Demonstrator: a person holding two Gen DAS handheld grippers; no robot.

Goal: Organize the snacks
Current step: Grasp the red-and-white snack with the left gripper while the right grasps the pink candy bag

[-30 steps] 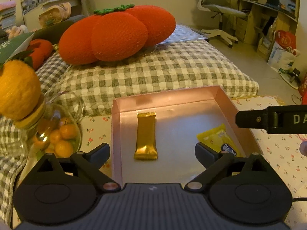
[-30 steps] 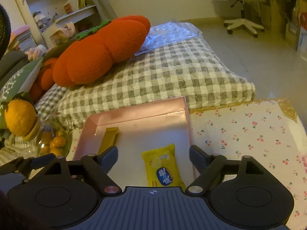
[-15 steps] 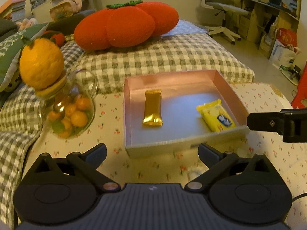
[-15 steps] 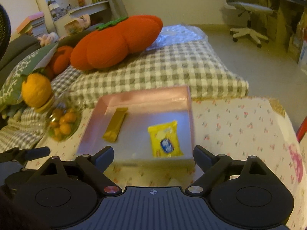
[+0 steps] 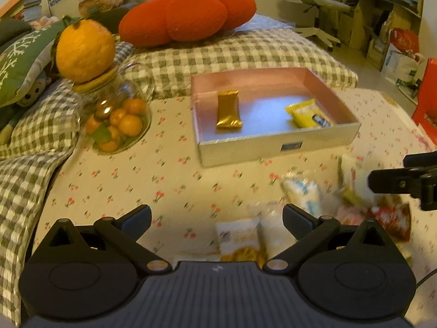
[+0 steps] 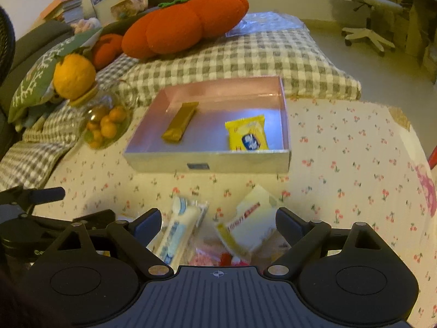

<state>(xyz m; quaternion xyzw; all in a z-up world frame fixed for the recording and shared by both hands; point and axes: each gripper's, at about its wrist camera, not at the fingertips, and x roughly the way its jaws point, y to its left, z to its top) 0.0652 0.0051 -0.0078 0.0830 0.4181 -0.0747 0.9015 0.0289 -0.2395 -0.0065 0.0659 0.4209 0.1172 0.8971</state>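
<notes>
A pink-lined silver box (image 5: 275,143) (image 6: 207,161) sits on the cherry-print cloth. Inside lie a gold bar (image 5: 229,108) (image 6: 180,123) at the left and a yellow packet (image 5: 307,114) (image 6: 247,133) at the right. Several loose snacks lie in front of the box: a white-blue packet (image 6: 177,229) (image 5: 301,194), a cream packet with red lettering (image 6: 252,222), a red packet (image 5: 390,217) and a white-orange packet (image 5: 239,235). My left gripper (image 5: 217,214) is open and empty above the near snacks. My right gripper (image 6: 217,218) is open and empty over the pile.
A glass jar of small oranges (image 5: 117,120) (image 6: 105,125) with a big orange on its lid stands left of the box. Checked cushions (image 5: 232,54) and a red tomato pillow (image 5: 188,15) lie behind. An office chair (image 5: 314,2) stands far back.
Both grippers have pulled back and up from the box. The box now shows whole, and the loose snacks in front of it have come into view. Both stay open.
</notes>
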